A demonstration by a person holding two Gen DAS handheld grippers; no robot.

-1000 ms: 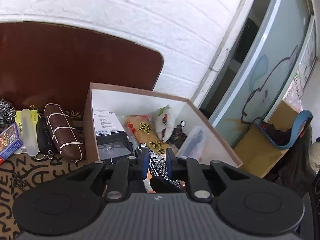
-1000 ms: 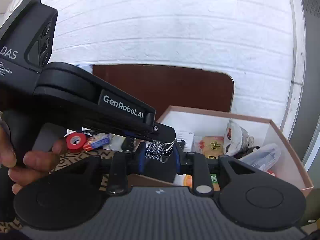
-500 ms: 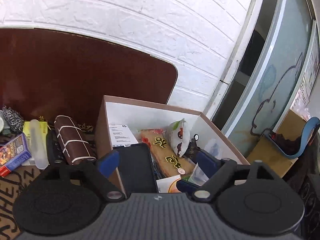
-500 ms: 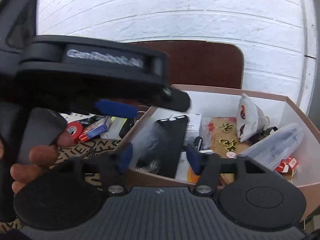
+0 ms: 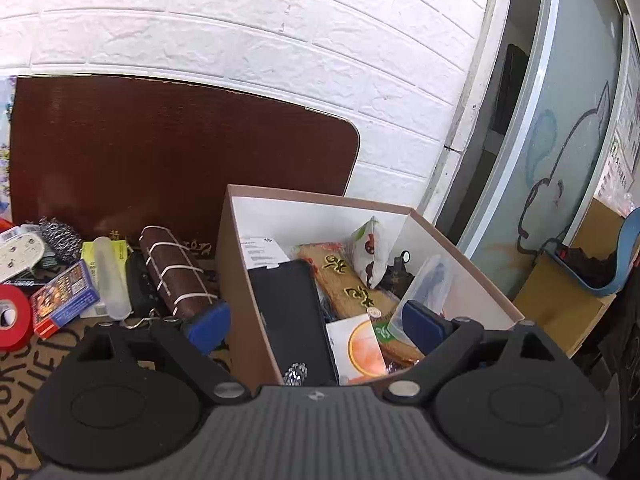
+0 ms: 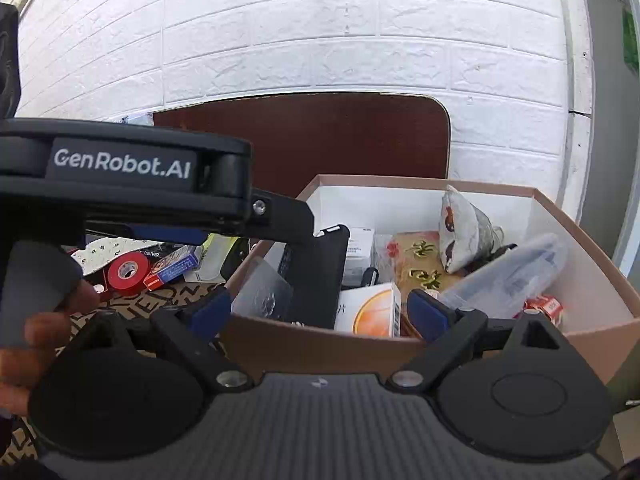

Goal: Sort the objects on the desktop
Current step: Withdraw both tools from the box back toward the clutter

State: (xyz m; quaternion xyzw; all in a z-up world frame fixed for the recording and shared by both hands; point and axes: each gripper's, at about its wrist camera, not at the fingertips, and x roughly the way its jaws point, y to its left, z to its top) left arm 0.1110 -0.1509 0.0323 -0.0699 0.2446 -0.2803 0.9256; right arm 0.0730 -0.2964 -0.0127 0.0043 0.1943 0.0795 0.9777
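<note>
A cardboard box with white inner walls holds sorted items: a black tablet, a white-and-orange carton, a brown snack pack, a small printed pouch, a clear plastic case and a shiny metallic piece at the near wall. My left gripper is open and empty above the box's near left corner. My right gripper is open and empty at the box's front wall; the left gripper's body fills its left side.
On the patterned mat left of the box lie a brown rolled bundle, a clear tube, a blue-and-red card box, red tape and a steel scourer. A dark brown board leans on the white brick wall.
Both grippers were shut on the shiny metallic piece; they opened and it now lies in the box. The left gripper has drawn back and left.
</note>
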